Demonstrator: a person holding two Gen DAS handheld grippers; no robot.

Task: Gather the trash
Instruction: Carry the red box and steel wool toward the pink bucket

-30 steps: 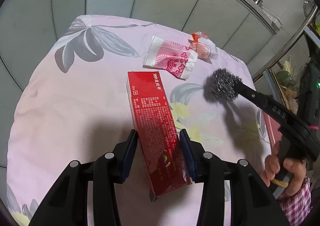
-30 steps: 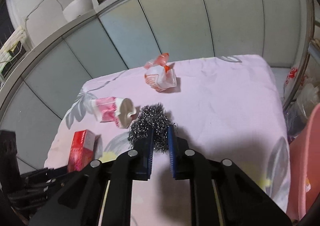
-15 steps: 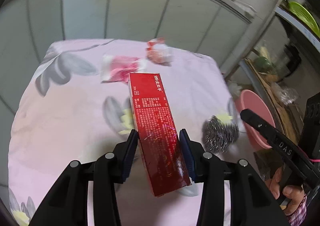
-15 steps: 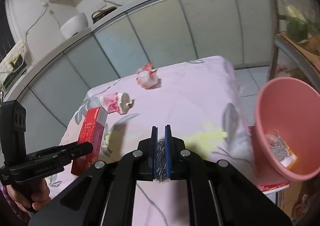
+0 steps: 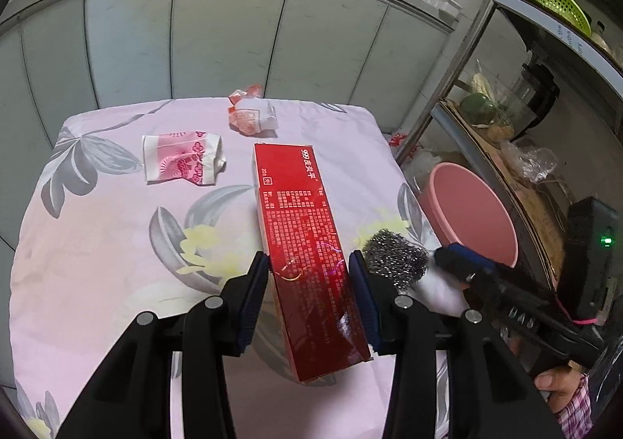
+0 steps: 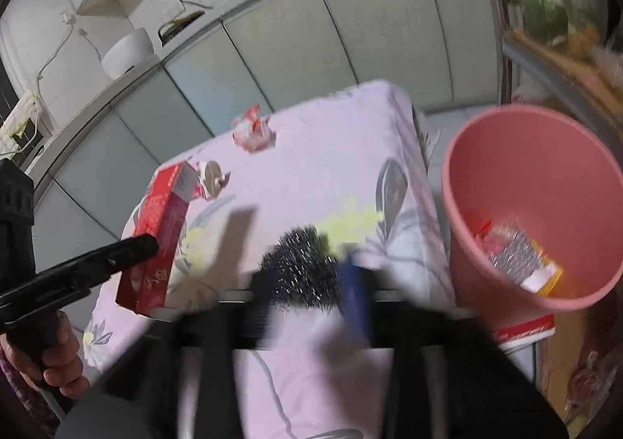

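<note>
- The red carton (image 5: 307, 244) is clamped lengthwise between the fingers of the left gripper (image 5: 309, 299), raised off the counter (image 5: 97, 283) and tilted, its far end pointing toward the cabinets.
- The steel-wool scrubber (image 6: 300, 267) sits between the fingers of the right gripper (image 6: 311, 291), which are opening; the view is blurred there, and the pads look to stand clear of it.
- In the left view the scrubber (image 5: 395, 258) lies just right of the carton, near the counter's right edge.
- The pink bin (image 6: 467, 213) stands just beside that edge, below counter level, with a silver-and-yellow wrapper (image 6: 521, 260) and other scraps in its bottom.
- Still on the flowered cloth: a flattened pink-and-white paper cup (image 5: 181, 160) left of the carton, and a crumpled red-and-white wrapper (image 5: 251, 114) near the far edge.
- A hand (image 6: 54, 357) grips the handle of the left gripper at the lower left of the right view; a hand (image 5: 560, 384) with a checked sleeve holds the right one.
- Pale cabinet doors (image 5: 226, 38) run behind the counter, and a metal rack (image 5: 506, 120) stands to the right.
</note>
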